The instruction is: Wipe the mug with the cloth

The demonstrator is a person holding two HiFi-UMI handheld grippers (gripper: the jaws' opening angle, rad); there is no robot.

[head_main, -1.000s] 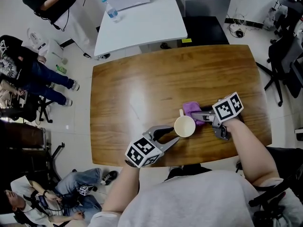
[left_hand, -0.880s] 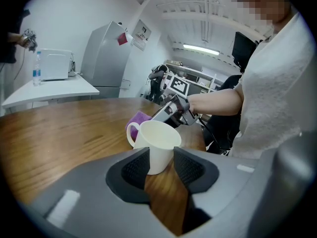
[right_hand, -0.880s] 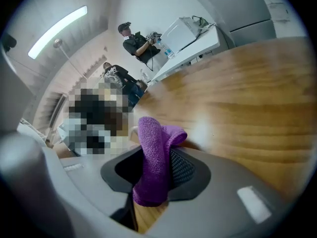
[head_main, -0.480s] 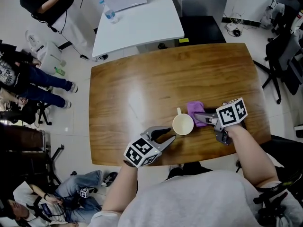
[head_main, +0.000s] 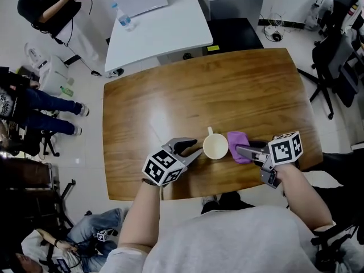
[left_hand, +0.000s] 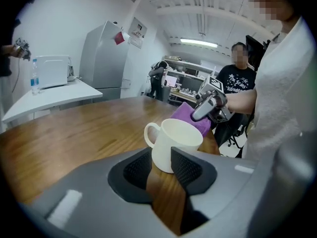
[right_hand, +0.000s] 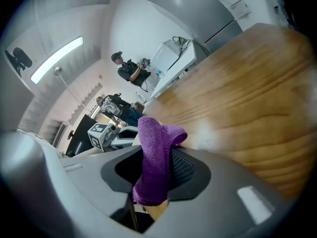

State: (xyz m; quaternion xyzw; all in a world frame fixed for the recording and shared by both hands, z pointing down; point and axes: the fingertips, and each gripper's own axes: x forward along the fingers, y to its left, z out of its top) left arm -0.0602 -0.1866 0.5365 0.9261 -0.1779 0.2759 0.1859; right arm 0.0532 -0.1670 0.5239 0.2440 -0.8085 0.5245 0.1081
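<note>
Now the left gripper (head_main: 197, 151), whose jaws have just been closing, clamps the base of the white ceramic mug (head_main: 215, 147), which stands by the near edge of the brown wooden table (head_main: 227, 90). Just right of it, the right gripper (head_main: 239, 151) pinches the crumpled purple cloth (head_main: 235, 139) tight.

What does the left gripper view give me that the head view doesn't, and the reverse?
Left gripper view only: the left claw, which has just been closing, has its pads against the mug at its base. Head view only: the whole table, edge to edge, and the left forearm. Both: the purple cloth clamped in the right claw, beside the mug.
</note>
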